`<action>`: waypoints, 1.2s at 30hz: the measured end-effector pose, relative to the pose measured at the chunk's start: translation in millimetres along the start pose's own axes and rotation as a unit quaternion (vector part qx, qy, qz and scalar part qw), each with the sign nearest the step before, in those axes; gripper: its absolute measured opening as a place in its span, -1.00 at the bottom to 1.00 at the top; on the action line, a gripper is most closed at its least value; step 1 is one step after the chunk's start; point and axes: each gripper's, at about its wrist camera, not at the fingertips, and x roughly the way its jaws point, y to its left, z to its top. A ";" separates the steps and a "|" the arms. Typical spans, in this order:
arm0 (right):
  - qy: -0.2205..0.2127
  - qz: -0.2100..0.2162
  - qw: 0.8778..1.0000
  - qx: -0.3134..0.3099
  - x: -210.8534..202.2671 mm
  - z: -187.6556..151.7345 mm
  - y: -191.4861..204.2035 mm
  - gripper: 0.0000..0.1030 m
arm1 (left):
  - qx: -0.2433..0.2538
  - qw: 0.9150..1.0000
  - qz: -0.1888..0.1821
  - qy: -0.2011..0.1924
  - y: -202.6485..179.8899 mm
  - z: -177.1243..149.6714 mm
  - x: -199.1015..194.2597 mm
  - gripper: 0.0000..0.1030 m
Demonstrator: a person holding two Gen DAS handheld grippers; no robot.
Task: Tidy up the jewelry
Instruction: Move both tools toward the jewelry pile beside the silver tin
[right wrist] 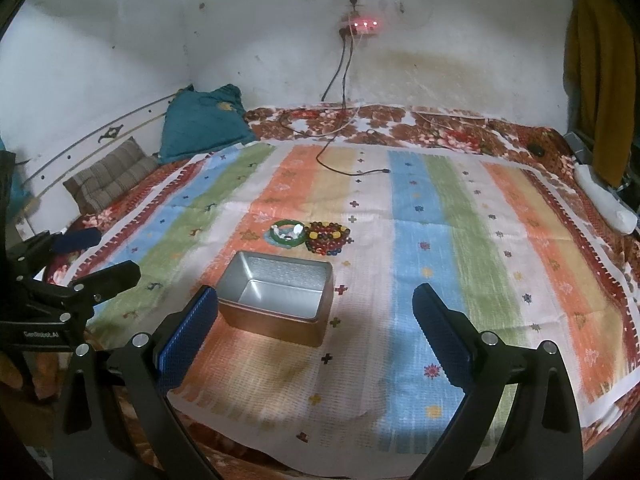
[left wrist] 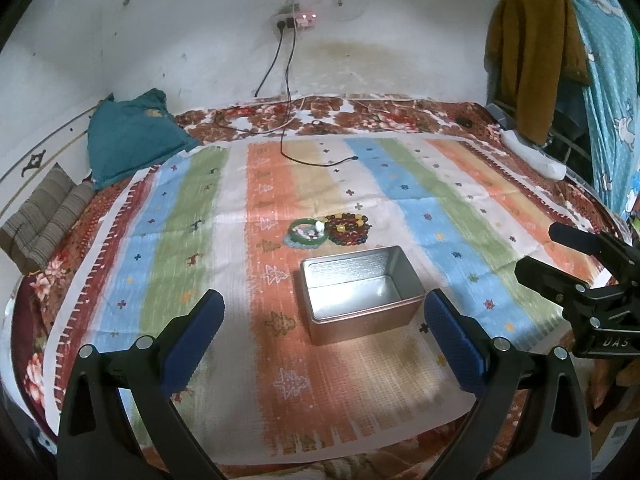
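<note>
- Teal cushion and a striped brown pillow, far left against the wall; both lie well apart from the working area and take no part in the task.
- Left gripper, held low over the near edge of the striped cloth. Its blue-padded fingers stand wide apart and grip nothing. It faces the tin squarely, apparently a ready stance before any reach.
- Green bangle, flat on the cloth just beyond the tin, with small pale pieces, too small to identify, lying inside its ring. It overlaps a pale ring beneath it.
- Beaded bracelets, dark red and amber, coiled in a pile touching the bangle's right side. The jewelry is gathered in one cluster, presumably so that each piece is a short carry to the tin.
- Metal tin, rectangular, lidless, set between the grippers and the jewelry. It appears empty, so judged from this, sorting has not yet begun.
- Right gripper, seen in its own view with fingers likewise spread and holding nothing, hovering near the tin's right side.
- Charging cable, hanging from a wall socket and trailing onto the far cloth, clear of the jewelry.
- Hanging clothes, mustard and blue, far right.
</note>
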 end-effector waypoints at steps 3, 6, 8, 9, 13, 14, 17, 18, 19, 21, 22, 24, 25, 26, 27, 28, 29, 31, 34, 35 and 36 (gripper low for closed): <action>0.001 -0.002 1.000 -0.003 0.6 0.1 -1.0 0.92 | 0.005 1.000 0.000 -0.001 0.0 -1.4 -0.9 0.89; 0.004 -0.005 1.000 -0.005 3.0 0.2 -1.7 0.92 | 0.002 1.000 0.001 0.000 2.4 -1.3 0.4 0.89; 0.005 -0.008 1.000 -0.003 3.5 0.3 -1.5 0.92 | 0.001 1.000 0.000 -0.001 2.5 -1.9 0.0 0.89; 0.005 -0.008 1.000 -0.002 3.6 0.3 -1.8 0.92 | 0.001 1.000 0.000 -0.001 2.1 -2.1 -0.2 0.89; 0.005 -0.008 1.000 -0.003 3.8 0.2 -1.7 0.92 | 0.005 1.000 0.001 -0.001 1.6 -1.6 1.1 0.89; 0.005 -0.008 1.000 -0.003 3.7 0.5 -1.9 0.92 | 0.006 1.000 0.002 0.000 2.2 -2.2 1.8 0.89; 0.005 -0.008 1.000 -0.002 3.7 1.4 -2.4 0.92 | 0.009 1.000 0.004 0.002 3.3 -5.0 3.3 0.89; 0.006 -0.008 1.000 -0.002 3.7 1.4 -1.4 0.92 | 0.009 1.000 0.004 0.003 2.2 -4.6 3.6 0.89; 0.006 -0.009 1.000 -0.002 3.8 1.3 -1.2 0.92 | 0.008 1.000 0.004 0.004 3.0 -5.3 3.9 0.89; 0.007 -0.009 1.000 -0.002 4.4 1.6 -0.9 0.92 | 0.007 1.000 0.004 0.006 1.8 -5.7 4.7 0.89; 0.006 -0.009 1.000 -0.002 4.1 1.2 -0.8 0.92 | 0.006 1.000 0.004 0.007 2.5 -6.4 5.0 0.89; 0.007 -0.009 1.000 -0.003 4.5 1.1 -1.6 0.92 | 0.005 1.000 0.004 0.011 3.2 -7.5 5.9 0.89; 0.007 -0.009 1.000 -0.003 4.7 1.0 -2.0 0.92 | 0.005 1.000 0.004 0.012 2.3 -5.8 6.2 0.89; 0.007 -0.009 1.000 -0.002 4.3 0.3 -1.5 0.92 | 0.005 1.000 0.005 0.014 2.1 -5.1 6.4 0.89; 0.007 -0.008 1.000 -0.002 4.5 0.4 -2.0 0.92 | 0.005 1.000 0.005 0.015 2.0 -4.7 6.7 0.89; 0.007 -0.006 1.000 -0.003 4.6 0.4 -1.8 0.92 | 0.005 1.000 0.004 0.017 2.2 -5.1 6.6 0.89; 0.006 -0.006 1.000 -0.004 4.7 0.6 -1.1 0.92 | 0.005 1.000 0.004 0.018 2.1 -5.2 6.1 0.89; 0.005 -0.007 1.000 -0.006 5.3 0.6 -0.8 0.92 | 0.005 1.000 0.007 0.020 1.4 -2.8 6.1 0.89; 0.007 -0.007 1.000 -0.004 5.4 -0.2 -1.1 0.92 | 0.006 1.000 0.010 0.023 -0.1 -0.2 7.2 0.89; 0.008 -0.007 1.000 -0.003 5.4 -0.4 -0.3 0.92 | 0.007 1.000 0.011 0.024 -0.2 -0.5 7.4 0.89; 0.009 -0.007 1.000 -0.001 5.1 -0.3 -0.5 0.92 | 0.007 1.000 0.012 0.024 -0.6 -0.5 7.8 0.89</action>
